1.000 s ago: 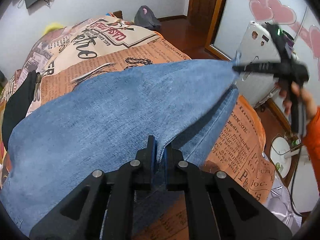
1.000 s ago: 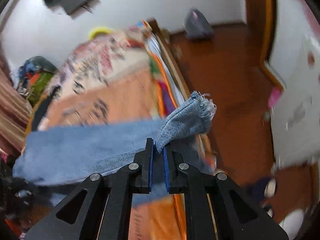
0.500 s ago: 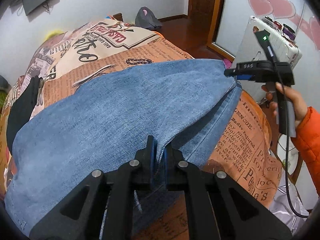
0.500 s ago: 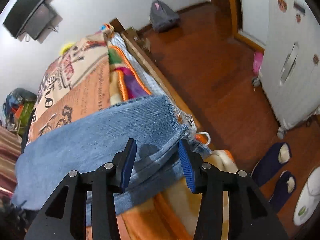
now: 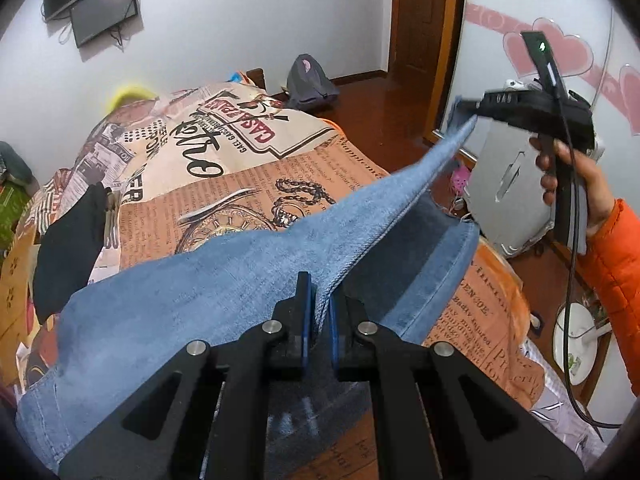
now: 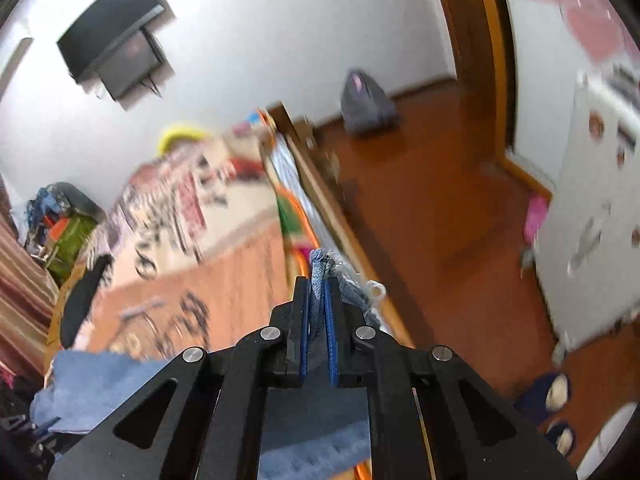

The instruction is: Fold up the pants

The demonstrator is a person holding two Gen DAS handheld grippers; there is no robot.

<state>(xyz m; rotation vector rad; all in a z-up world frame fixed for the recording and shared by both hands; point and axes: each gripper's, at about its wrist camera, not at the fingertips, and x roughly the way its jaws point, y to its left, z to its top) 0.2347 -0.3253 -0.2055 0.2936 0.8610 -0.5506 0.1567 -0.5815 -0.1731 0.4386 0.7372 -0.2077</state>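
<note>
Jeans point(image 5: 224, 280) are lying across a bed point(image 5: 496, 344) with a newspaper-print cover, one layer lifted off the other. Left gripper point(image 5: 318, 304) is clamping a fold of denim near the bed's front edge, its jaws together on the cloth. Right gripper point(image 6: 318, 280), held in a hand point(image 5: 568, 176) with an orange sleeve point(image 5: 612, 280), is pinching the frayed hem, jaws together on it, and pulling the cloth taut above the bed's right side. A black garment point(image 5: 68, 248) is lying on the cover to the left. A white suitcase point(image 5: 516, 184) is standing just beyond the bed's right edge, near the raised hem; slippers point(image 6: 556, 396) are lying on the wooden floor point(image 6: 440, 200).
</note>
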